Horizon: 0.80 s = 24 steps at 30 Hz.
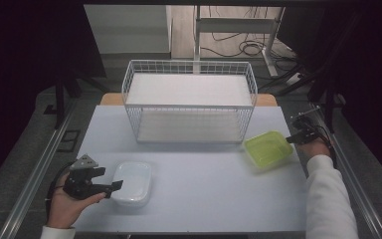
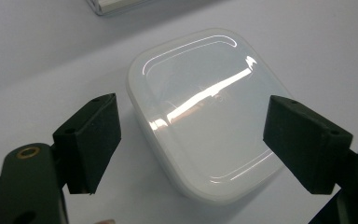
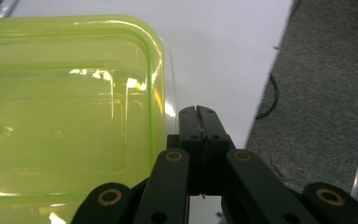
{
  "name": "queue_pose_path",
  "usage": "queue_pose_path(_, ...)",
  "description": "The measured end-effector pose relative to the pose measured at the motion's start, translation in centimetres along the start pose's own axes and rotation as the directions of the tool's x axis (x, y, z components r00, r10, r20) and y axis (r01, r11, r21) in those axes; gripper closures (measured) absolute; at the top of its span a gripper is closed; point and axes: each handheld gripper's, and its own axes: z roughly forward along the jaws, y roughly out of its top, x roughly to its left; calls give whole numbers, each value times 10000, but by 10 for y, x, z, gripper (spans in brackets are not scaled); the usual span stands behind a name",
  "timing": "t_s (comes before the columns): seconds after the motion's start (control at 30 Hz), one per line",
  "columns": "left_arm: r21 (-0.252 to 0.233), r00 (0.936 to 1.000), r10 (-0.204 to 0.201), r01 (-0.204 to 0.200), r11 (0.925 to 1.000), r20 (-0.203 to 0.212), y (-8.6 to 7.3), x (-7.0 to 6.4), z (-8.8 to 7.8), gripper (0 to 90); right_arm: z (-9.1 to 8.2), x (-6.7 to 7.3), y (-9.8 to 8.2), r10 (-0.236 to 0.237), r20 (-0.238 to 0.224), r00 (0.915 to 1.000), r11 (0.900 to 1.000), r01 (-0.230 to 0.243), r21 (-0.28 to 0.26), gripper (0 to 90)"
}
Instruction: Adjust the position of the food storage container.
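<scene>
Left tongs [image 2: 191, 140] spread around the white box [image 2: 205, 116]; right tongs [image 3: 199, 122] pressed together, empty, beside the green box [image 3: 70, 112]. The glossy lid may slip a shallow grip.

Table [image 1: 204, 184] evenly lit, surroundings dark; glare streaks on white container [image 2: 205, 98]

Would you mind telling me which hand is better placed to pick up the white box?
Left, probably: its tongs are open and aimed at the white box, while the right tongs are shut beside the green box.

The pale table [image 1: 204, 184] carries a white wire basket [image 1: 189, 102], a white container [image 1: 132, 183] and a green container [image 1: 268, 149].
</scene>
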Motion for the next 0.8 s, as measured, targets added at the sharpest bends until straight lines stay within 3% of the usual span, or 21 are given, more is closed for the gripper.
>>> queue_pose_path(0.53, -277, 9999, -96, 100, 9996, 113, 1, 3, -6, 185, -5, 34, -7, 192, -462, 9987, 9998, -193, -3, 894)
queue_pose_path(0.8, -424, 9998, -87, 95, 9991, 187, 2, 3, -10, 186, -8, 53, -11, 1, -714, 9974, 10000, -6, -72, 895)
